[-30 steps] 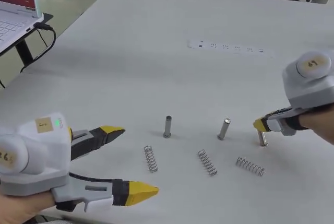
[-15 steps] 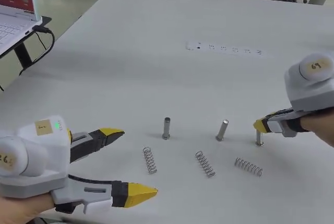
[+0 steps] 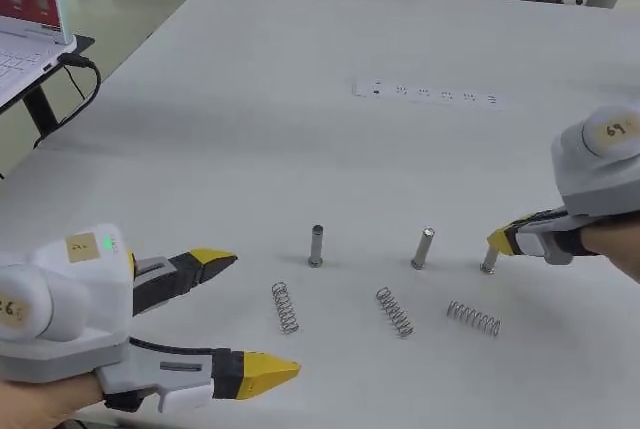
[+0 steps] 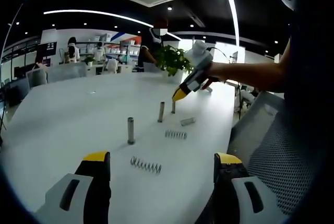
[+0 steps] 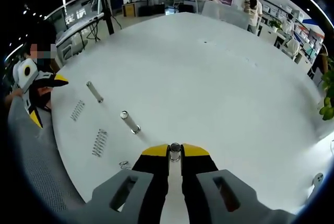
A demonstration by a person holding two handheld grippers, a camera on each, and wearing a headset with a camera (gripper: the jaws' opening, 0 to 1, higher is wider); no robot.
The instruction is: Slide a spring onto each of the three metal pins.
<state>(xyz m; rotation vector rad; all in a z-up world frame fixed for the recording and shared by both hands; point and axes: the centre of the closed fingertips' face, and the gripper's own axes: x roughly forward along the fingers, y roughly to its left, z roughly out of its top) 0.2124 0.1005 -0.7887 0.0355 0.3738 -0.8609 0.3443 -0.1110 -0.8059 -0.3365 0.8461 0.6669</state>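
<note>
Right claw (image 5: 175, 154) tight on rightmost upright grey metal pin (image 3: 487, 264); left claw (image 3: 258, 314) wide apart, touching nothing, above white desk (image 3: 300, 149).

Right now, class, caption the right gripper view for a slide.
Right gripper grips the end pin; springs lie loose on the white table.

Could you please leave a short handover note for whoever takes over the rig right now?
The left tongs are open and empty, hovering over the table near the left spring.
The right tongs are closed on the right pin, which stands on the table.
The left pin and middle pin stand bare. The middle spring and right spring lie flat in front of the pins.
Done: no spring is on a pin yet.
Left: all three springs.
</note>
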